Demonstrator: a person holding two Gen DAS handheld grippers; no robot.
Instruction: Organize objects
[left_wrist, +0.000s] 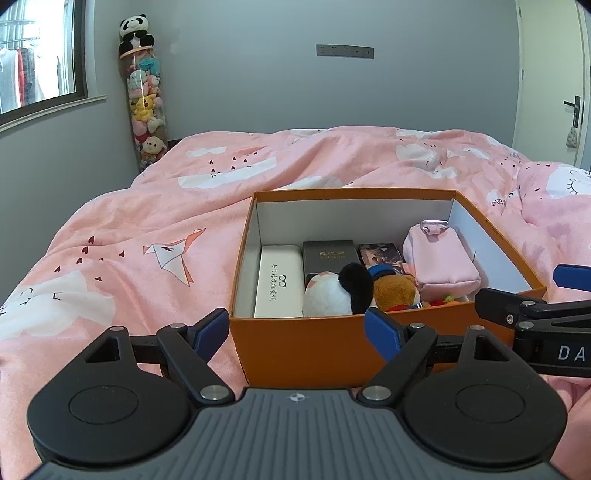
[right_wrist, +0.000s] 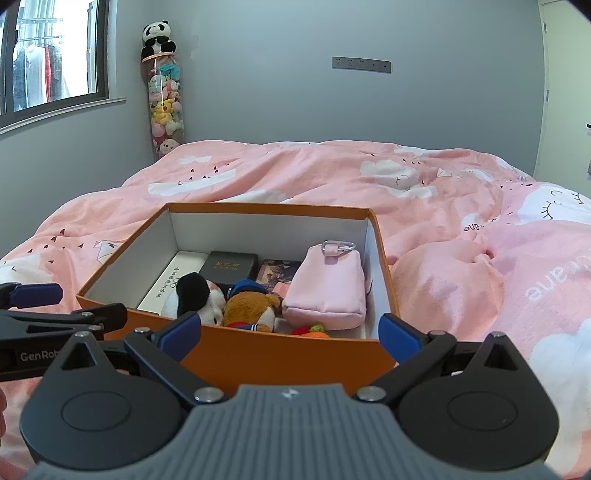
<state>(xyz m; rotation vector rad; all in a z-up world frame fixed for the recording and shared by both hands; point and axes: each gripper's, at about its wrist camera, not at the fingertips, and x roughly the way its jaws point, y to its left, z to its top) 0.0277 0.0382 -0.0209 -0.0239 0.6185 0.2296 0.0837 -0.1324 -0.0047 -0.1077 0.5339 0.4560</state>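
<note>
An orange box (left_wrist: 303, 343) (right_wrist: 280, 354) with white inner walls sits open on the bed. Inside lie a white glasses case (left_wrist: 277, 282) (right_wrist: 170, 282), a black box (left_wrist: 328, 256) (right_wrist: 231, 266), a picture card (left_wrist: 380, 253) (right_wrist: 280, 269), a black-and-white plush (left_wrist: 338, 291) (right_wrist: 195, 297), a brown plush (left_wrist: 397, 291) (right_wrist: 251, 306) and a pink pouch (left_wrist: 439, 258) (right_wrist: 327, 291). My left gripper (left_wrist: 295, 332) is open in front of the box's near wall, empty. My right gripper (right_wrist: 290, 336) is open too, also empty, at the same wall further right.
A pink duvet (left_wrist: 147, 229) (right_wrist: 461, 221) with cloud prints covers the bed. A tall clear tube of plush toys (left_wrist: 146, 107) (right_wrist: 164, 107) topped by a panda stands in the far left corner. A window (left_wrist: 37, 55) is at left, a door (left_wrist: 554, 74) at right.
</note>
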